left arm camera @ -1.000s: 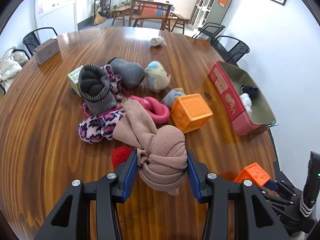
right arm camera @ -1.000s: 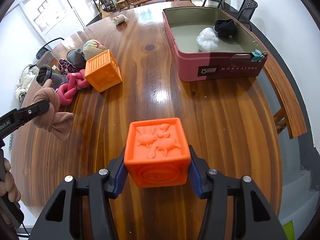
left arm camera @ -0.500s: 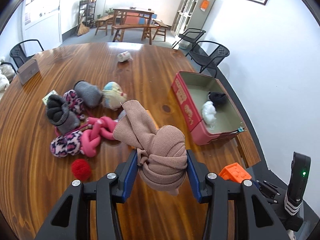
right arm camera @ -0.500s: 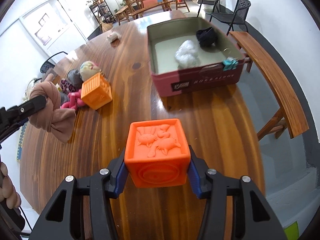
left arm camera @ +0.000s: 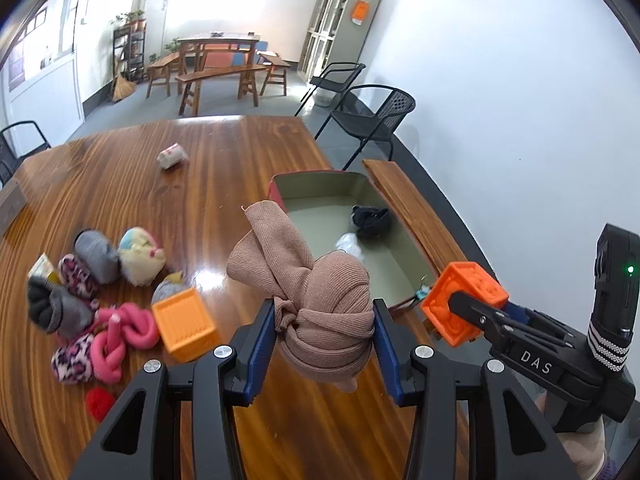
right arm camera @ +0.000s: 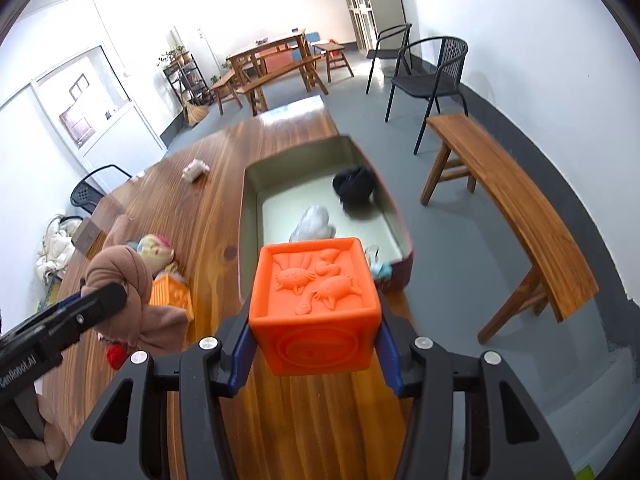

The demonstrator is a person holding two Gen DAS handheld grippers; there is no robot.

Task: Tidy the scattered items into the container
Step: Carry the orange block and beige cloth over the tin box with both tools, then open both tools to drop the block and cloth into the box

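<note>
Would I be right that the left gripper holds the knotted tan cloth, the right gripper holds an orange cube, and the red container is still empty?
Not quite: the red container is not empty. The right wrist view shows a black item and a whitish bundle inside. The left gripper does hold the knotted tan cloth, the right gripper the orange cube.

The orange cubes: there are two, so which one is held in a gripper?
The darker orange cube with raised cat figures on top; the right gripper clamps it. The paler, ribbed cube sits on the table.
</note>
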